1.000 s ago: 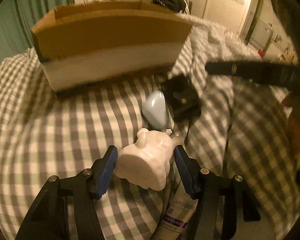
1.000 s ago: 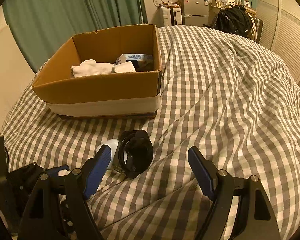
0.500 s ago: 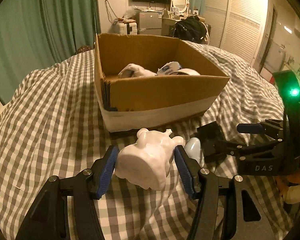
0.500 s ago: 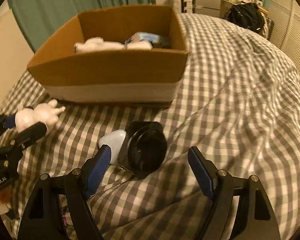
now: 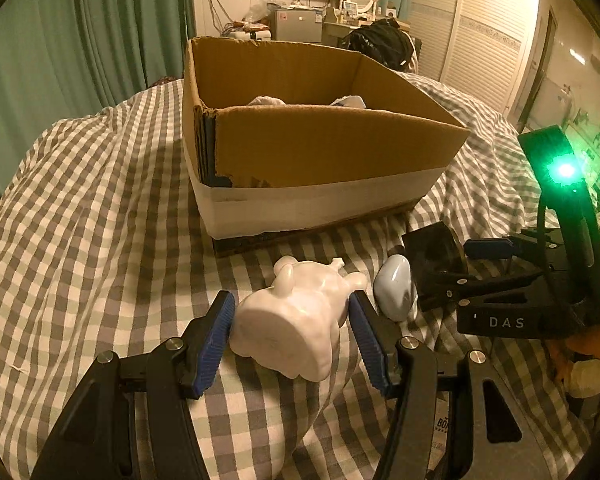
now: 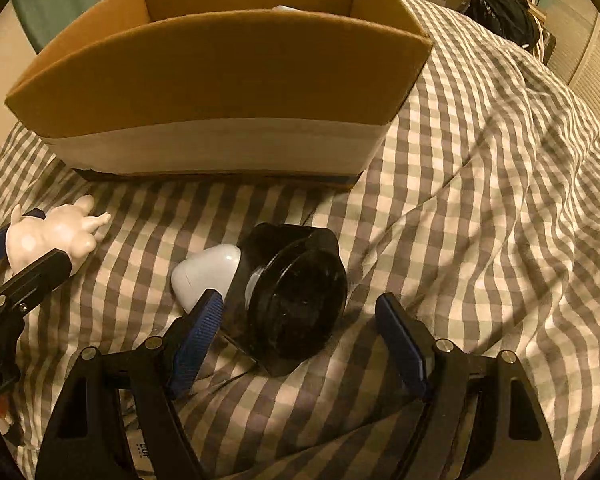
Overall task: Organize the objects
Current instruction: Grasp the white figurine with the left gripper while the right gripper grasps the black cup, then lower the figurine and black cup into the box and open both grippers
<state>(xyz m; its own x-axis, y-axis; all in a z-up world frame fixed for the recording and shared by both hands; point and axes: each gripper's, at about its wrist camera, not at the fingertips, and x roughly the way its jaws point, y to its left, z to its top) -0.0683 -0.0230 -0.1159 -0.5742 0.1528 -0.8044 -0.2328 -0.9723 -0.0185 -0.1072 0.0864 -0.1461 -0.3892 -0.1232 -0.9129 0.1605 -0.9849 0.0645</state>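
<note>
I am working over a bed (image 5: 100,208) in a dim bedroom, its grey-and-white checked cover rumpled, green curtains (image 5: 80,40) behind. The white figurine (image 5: 296,316) is pinched between the blue pads of my left gripper (image 5: 294,332), base toward the camera, carried just short of the near wall of the cardboard box (image 5: 320,152). I judge it is held this way so it can be lifted over the rim and dropped among the white items already inside. Just to its right on the cover lie a pale blue rounded case (image 5: 394,288) and, touching it, a black round-faced device (image 6: 296,300). My right gripper (image 6: 300,340) is spread wide, its fingers straddling that black device without yet closing, presumably lined up to take it next.

Compared with a second ago, the left gripper has swung up and toward the box: then the figurine sat low beside the case and a tube, and the box showed only its outer wall; now its open top faces me. The right gripper has moved in closer to the black device, which now fills the gap between its fingers.
</note>
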